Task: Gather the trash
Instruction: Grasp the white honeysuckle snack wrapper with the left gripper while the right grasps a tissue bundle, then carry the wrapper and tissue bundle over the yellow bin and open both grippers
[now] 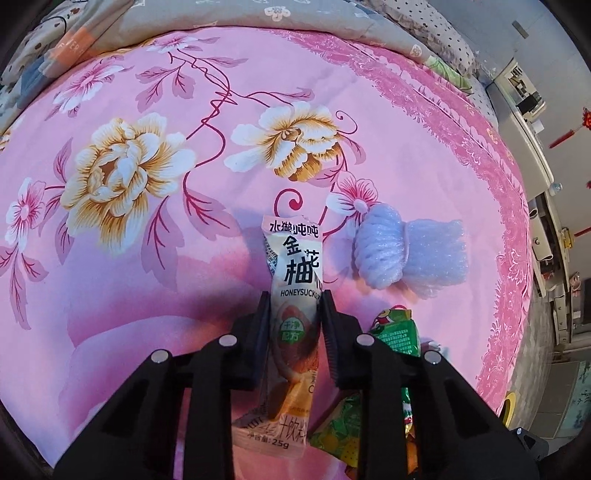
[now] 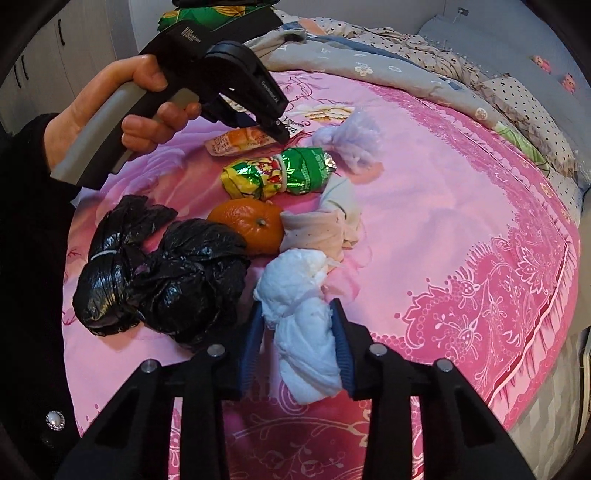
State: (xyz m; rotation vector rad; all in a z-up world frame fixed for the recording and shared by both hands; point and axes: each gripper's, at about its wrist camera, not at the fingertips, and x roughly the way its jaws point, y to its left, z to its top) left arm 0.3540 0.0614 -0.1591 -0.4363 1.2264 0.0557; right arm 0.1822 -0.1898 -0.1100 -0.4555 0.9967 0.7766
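Observation:
My left gripper [image 1: 295,295] is shut on a cream drink sachet [image 1: 295,258] printed "HONEYSUCK", which lies on the pink bedsheet [image 1: 147,258]. In the right wrist view a hand [image 2: 147,122] holds that gripper [image 2: 279,129] over the sachet [image 2: 240,140]. My right gripper [image 2: 297,306] is shut on a tied white tissue bundle [image 2: 303,332], its blue pads against both sides. Between the two lie a green foil wrapper [image 2: 277,175], a tangerine [image 2: 251,225], a knotted black plastic bag [image 2: 159,273], a beige tied bundle [image 2: 325,225] and a lavender foam net [image 2: 354,140].
A grey patterned quilt [image 1: 258,14] and dotted bedding [image 2: 524,99] are piled along the far side of the bed. The bed's edge [image 2: 554,350] drops off at the right. White cabinet doors [image 2: 74,37] stand behind the hand.

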